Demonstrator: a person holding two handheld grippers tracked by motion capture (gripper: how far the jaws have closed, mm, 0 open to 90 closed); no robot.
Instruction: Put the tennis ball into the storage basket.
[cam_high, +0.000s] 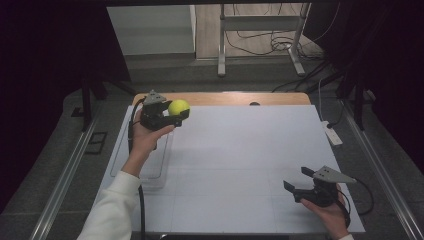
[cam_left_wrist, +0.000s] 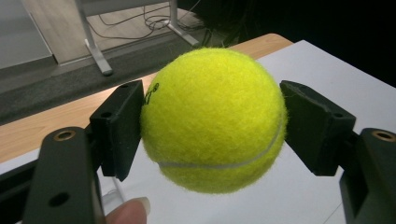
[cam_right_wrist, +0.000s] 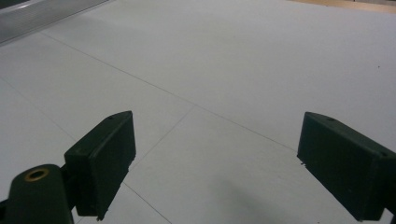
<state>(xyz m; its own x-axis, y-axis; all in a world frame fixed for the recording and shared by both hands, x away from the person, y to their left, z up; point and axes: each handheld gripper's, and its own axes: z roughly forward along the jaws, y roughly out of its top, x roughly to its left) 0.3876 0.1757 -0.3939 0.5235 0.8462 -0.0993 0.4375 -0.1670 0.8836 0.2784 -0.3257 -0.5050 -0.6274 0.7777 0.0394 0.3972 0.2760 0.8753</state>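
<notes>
Clear tray (cam_high: 141, 176): a see-through shallow container lies on the white sheet at the table's left edge, under the person's left forearm; its far part is hidden behind the left hand.

Left hand (cam_high: 145, 137): raised above the table's far-left area, white sleeve running in from the bottom of the high view; it carries the left gripper.

Left gripper (cam_high: 176, 114): held up off the table near the far-left corner, jaws pointing toward the table's right. In the left gripper view (cam_left_wrist: 212, 123) both black pads press against opposite sides of the ball, so the jaws are clamped on it.

Tennis ball (cam_high: 178, 107): yellow-green, gripped between the left gripper's jaws and held clear of the table surface. The left gripper view (cam_left_wrist: 214, 119) shows its white seam curving across the lower half and a small dark mark beside the left pad. A fingertip (cam_left_wrist: 128, 212) shows at the bottom edge.

White sheet (cam_high: 240, 165): covers most of the tabletop, marked with faint grid lines; a strip of wood tabletop (cam_high: 235, 98) shows beyond its far edge.

Right gripper (cam_high: 298, 181): low over the near-right corner, held in the right hand (cam_high: 331, 212), well apart from the ball. In the right gripper view (cam_right_wrist: 215, 158) the jaws stand wide apart with bare sheet between them.
</notes>
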